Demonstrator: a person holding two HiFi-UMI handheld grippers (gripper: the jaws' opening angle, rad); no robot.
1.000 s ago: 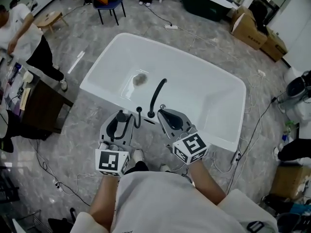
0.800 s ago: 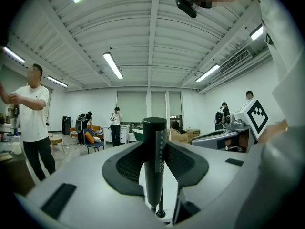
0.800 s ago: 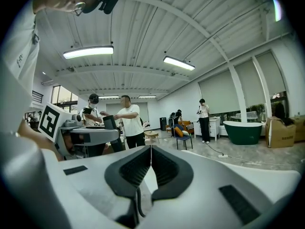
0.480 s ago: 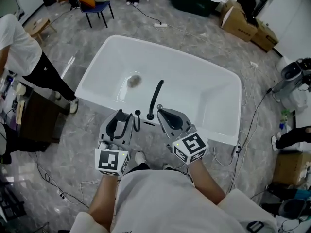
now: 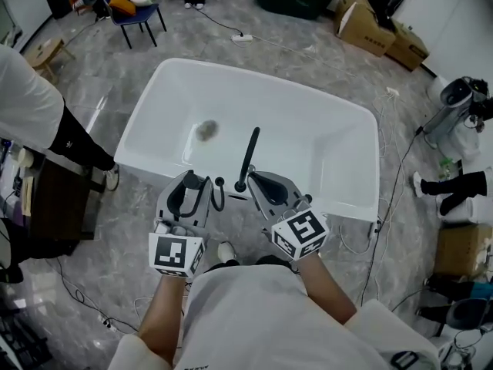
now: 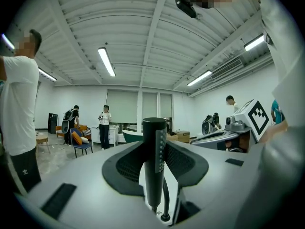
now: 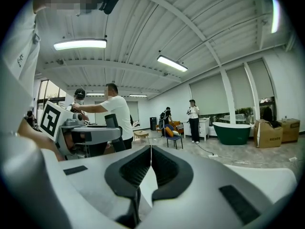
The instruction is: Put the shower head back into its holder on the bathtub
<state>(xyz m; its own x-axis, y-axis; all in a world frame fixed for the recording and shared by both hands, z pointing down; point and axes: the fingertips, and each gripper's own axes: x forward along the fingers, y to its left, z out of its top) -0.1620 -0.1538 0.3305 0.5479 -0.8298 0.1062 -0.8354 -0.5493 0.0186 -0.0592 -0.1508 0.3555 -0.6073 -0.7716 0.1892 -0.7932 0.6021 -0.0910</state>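
Observation:
A black stick-shaped shower head stands upright between the jaws of my left gripper, which is shut on it. Its hose loops down beside it. In the head view the left gripper hovers over the near rim of the white bathtub, just left of the black curved faucet spout. My right gripper is right of the spout's base, shut with nothing in it; its pads meet in the right gripper view. I cannot make out the holder.
A dark drain lies in the tub bottom. A person in a white shirt stands by a dark cabinet at the left. A blue chair, cardboard boxes and floor cables surround the tub.
Both grippers have drifted a little along the tub's near rim, with the grip on the shower head unchanged. The person at the left has moved toward the picture's edge.

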